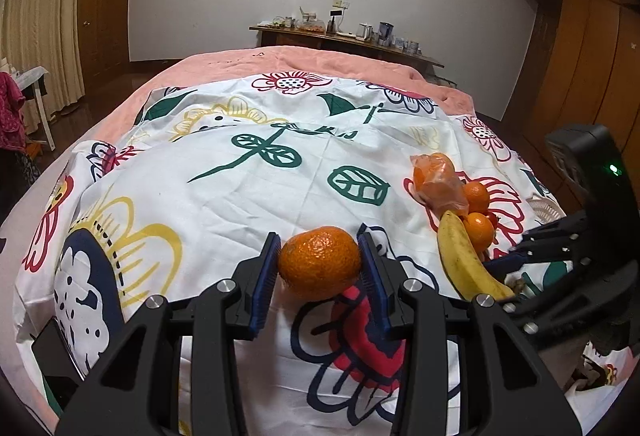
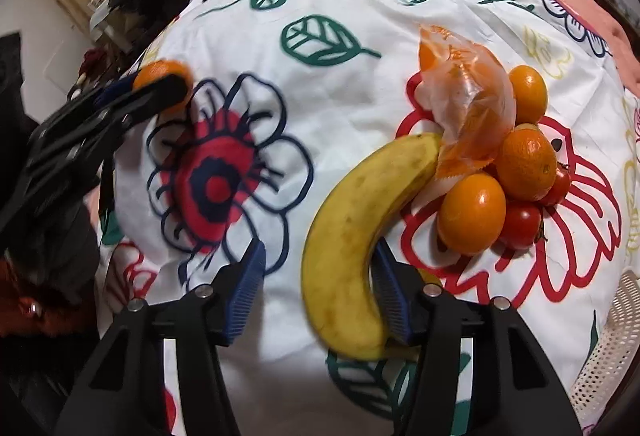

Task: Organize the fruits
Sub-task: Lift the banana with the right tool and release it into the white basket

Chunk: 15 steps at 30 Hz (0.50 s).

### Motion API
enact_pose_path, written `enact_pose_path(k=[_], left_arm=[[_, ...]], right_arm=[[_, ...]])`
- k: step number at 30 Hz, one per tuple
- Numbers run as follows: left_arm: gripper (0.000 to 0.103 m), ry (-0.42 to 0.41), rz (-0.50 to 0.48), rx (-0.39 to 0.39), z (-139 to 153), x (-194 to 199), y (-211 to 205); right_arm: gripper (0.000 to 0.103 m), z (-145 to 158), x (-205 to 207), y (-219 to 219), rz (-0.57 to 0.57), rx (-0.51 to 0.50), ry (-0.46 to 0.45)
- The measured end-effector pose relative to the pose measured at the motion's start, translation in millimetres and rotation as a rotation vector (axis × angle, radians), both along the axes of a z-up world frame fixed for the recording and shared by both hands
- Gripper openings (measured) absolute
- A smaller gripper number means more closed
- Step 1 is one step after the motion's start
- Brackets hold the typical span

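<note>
While the fruits lie on a flowered sheet spread over a bed, the left gripper holds a mandarin squarely between its jaws, both blue pads touching its sides, so the jaws are closed on it. It appears to sit just above or on the sheet; which cannot be told. Holding it across its widest part likely keeps the round fruit from rolling out.

The right gripper has its jaws spread wide, and the banana lies between them, close against the right jaw with a clear gap to the left one, so nothing is gripped yet. The banana's stem end points back toward the jaws, its tip forward. Ahead and to the right of these jaws sits a cluster: a plastic bag with an orange in it, loose oranges and a tomato. A white mesh basket shows at the far right, probably the destination.
</note>
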<state>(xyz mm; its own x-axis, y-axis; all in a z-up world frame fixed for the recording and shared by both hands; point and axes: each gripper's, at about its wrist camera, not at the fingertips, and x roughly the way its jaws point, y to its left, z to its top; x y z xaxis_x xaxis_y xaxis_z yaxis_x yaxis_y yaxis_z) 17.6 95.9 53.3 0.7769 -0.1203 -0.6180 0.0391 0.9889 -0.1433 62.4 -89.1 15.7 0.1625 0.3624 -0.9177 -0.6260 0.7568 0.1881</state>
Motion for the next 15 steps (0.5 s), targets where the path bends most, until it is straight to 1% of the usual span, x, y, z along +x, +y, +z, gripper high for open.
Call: enact_pose_path(k=[2, 4, 7, 8, 15], left_arm=[[0.041, -0.002, -0.002, 0.001, 0.4, -0.4, -0.9], [0.041, 0.003, -0.001, -0.001, -0.4, -0.4, -1.4], [0.041, 0.013, -0.004, -0.001, -1.2, -0.2, -3.5], [0.041, 0.015, -0.007, -0.003, -0.9, -0.3, -4.6], [0.041, 0.002, -0.022, 0.007, 5.1, -2.3, -12.3]], right_arm=[[0.055, -0.9, 2.6, 0.0, -0.023, 0.011, -0.011], [0.052, -0.5, 3.6, 1.3, -0.034, 0.014, -0.027], [0.041, -0.4, 3.1, -6.2, -0.077, 0.042, -0.04], [0.035, -0.2, 4.0, -10.3, -0.094, 0.055, -0.038], [0.033, -0.1, -1.4, -32.5, -0.195, 0.191, -0.023]])
